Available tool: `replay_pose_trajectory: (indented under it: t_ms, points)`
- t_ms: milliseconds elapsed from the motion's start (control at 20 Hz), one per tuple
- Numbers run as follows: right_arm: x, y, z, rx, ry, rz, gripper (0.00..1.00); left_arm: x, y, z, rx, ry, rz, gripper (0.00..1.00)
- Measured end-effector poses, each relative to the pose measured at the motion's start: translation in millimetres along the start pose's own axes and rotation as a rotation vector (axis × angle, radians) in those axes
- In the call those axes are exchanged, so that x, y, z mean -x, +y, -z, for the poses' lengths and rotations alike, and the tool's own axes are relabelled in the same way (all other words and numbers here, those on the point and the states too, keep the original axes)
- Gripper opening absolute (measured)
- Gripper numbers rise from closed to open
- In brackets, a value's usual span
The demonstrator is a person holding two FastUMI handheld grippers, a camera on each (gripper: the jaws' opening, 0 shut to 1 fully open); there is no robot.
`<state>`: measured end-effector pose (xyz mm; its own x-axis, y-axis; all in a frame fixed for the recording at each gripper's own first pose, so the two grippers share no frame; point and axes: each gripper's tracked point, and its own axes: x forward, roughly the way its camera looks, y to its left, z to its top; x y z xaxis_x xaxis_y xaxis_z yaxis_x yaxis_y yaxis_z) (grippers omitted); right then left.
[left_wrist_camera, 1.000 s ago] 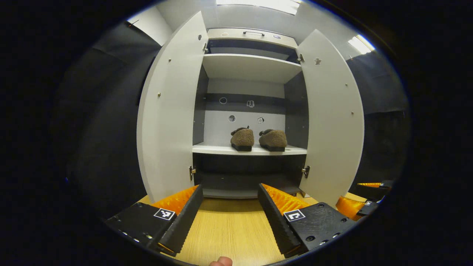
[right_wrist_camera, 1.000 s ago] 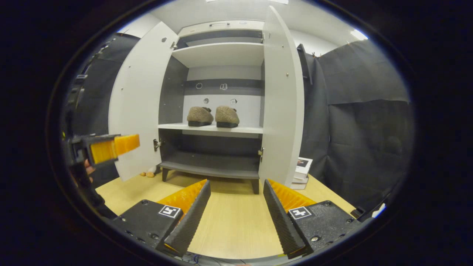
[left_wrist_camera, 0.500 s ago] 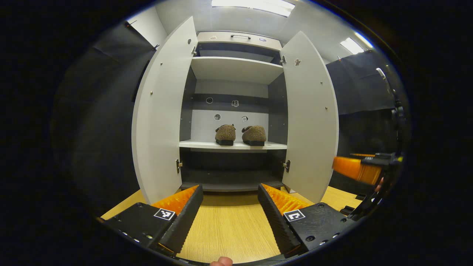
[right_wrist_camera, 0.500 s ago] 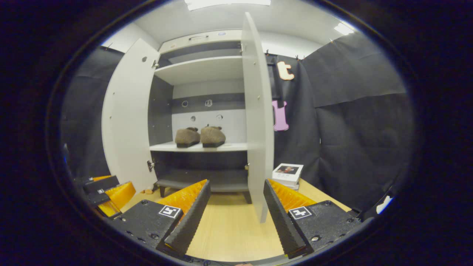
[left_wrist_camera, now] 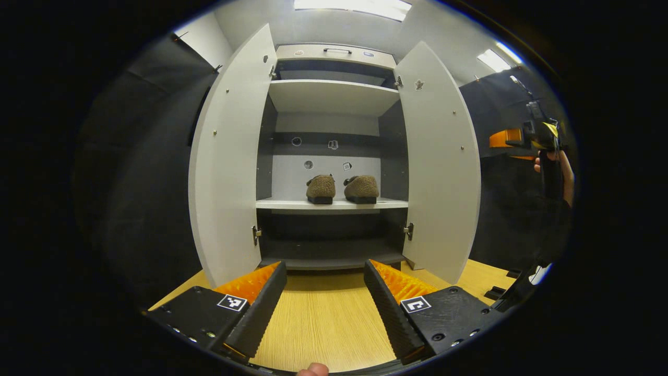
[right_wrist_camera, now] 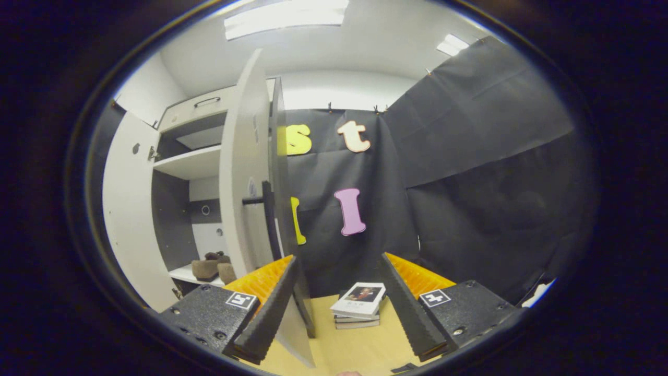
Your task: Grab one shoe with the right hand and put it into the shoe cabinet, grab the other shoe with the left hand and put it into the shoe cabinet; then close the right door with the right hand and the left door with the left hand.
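Two brown fuzzy shoes, one [left_wrist_camera: 320, 188] beside the other [left_wrist_camera: 361, 188], sit on the middle shelf of the white shoe cabinet [left_wrist_camera: 334, 99]. Both doors stand wide: the left door [left_wrist_camera: 229, 156] and the right door [left_wrist_camera: 441, 162]. My left gripper [left_wrist_camera: 324, 308] is open and empty, low over the wooden floor in front of the cabinet. My right gripper [right_wrist_camera: 339, 305] is open and empty, close to the right door [right_wrist_camera: 245, 177], looking along its edge past its black handle [right_wrist_camera: 267, 219]. In the left gripper view the right gripper [left_wrist_camera: 514, 140] is raised beyond that door, held by a hand [left_wrist_camera: 556, 167].
A stack of books [right_wrist_camera: 360, 305] lies on the wooden floor [left_wrist_camera: 318, 324] behind the right door, against the black cloth wall [right_wrist_camera: 469, 183]. A lower dark shelf [left_wrist_camera: 331, 258] runs under the shoes. A fingertip [left_wrist_camera: 312, 369] shows at the bottom edge.
The right gripper rose and swung right, out to the outer side of the right door; the shoes slid to the left of its view. The left gripper stayed almost still.
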<state>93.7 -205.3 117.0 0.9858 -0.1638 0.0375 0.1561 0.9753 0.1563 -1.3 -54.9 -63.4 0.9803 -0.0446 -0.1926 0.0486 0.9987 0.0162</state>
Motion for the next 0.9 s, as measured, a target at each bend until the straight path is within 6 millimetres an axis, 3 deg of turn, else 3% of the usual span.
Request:
replay_pose_trajectory:
  t_ms: [100,150,400,700,750,800,900]
  points:
    - [-16.6,-1.8,-14.0,0.024,-0.01,-0.006,0.94,0.5,0.6,-0.5,-0.005,-0.001,-0.003,0.91]
    - [-23.6,2.0,-17.3,0.033,-0.007,-0.017,0.99,0.7,0.5,-0.3,-0.008,0.002,-0.005,0.91]
    - [-46.5,18.1,-11.1,0.032,0.058,-0.061,1.0,0.2,4.0,-2.8,-0.011,0.003,-0.018,0.91]
    - [-46.4,31.9,-16.0,0.114,0.029,-0.123,0.96,1.3,10.2,-5.2,-0.015,0.005,-0.043,0.91]
    - [-45.1,32.5,-19.5,0.139,0.02,-0.119,0.88,0.7,13.1,-7.7,-0.025,0.0,-0.051,0.91]
    - [-45.3,35.5,-22.3,0.163,0.012,-0.117,0.95,0.3,15.2,-10.0,-0.034,-0.006,-0.058,0.91]
    - [-40.7,43.9,-21.6,0.182,0.011,-0.127,0.95,-1.1,18.4,-12.1,-0.033,-0.012,-0.061,0.91]
